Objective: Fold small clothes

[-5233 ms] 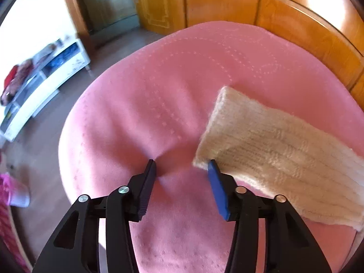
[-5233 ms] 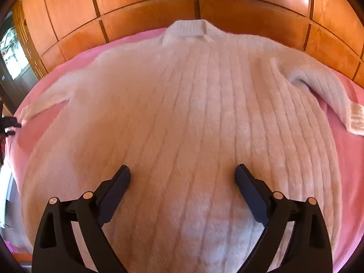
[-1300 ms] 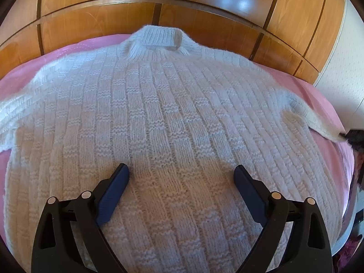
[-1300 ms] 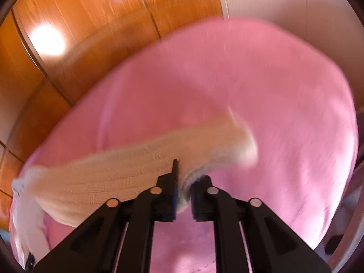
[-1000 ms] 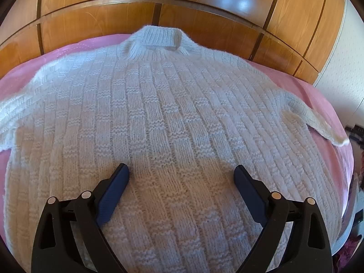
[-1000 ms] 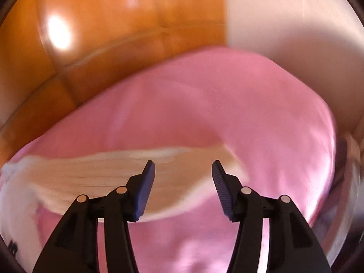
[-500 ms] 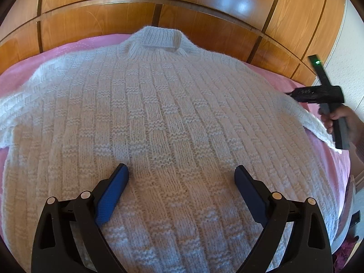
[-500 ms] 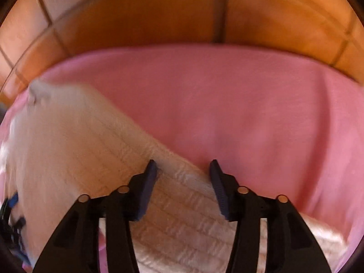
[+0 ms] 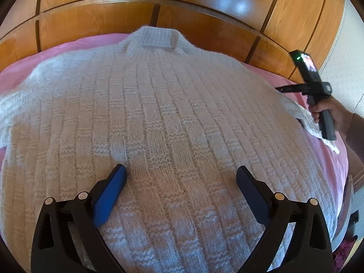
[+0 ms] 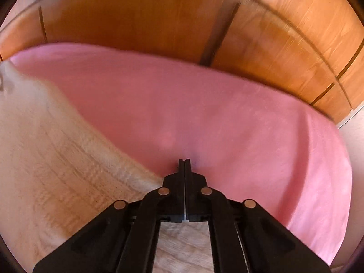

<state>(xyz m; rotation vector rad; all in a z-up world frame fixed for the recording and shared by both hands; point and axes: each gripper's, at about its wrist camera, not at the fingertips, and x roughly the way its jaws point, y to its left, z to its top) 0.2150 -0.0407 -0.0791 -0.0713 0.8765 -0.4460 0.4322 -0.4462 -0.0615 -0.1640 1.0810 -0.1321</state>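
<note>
In the left wrist view we see the cream sweater (image 9: 163, 118) spread flat over the pink bedspread (image 9: 318, 159), collar at twelve o'clock against the wooden headboard (image 9: 204, 11). Its knit is a chunky basket-weave of ribbed blocks. Pink margin shows only along ten o'clock and from two to four o'clock, where the bed edge drops away. Our left tongs (image 9: 180, 179) hover over the lower body of the sweater, released, blue pads spread wide with nothing between them. At three o'clock a hand (image 9: 329, 111) grips the handle of the right tongs (image 9: 278, 88), whose black tip points toward the sweater's shoulder, just above its right sleeve (image 9: 307, 122).

In the right wrist view, which is blurred, the tongs (image 10: 184, 160) are clenched, their jaws having just snapped together; the fingers meet over bare bedspread (image 10: 227, 118) and we see no cloth between them. The fuzzy ribbed sleeve (image 10: 56, 159) runs from nine o'clock down to six, its edge passing just beside and under the black linkage. Open pink bedding fills twelve to four o'clock, bounded by the glossy headboard panels (image 10: 136, 18).
</note>
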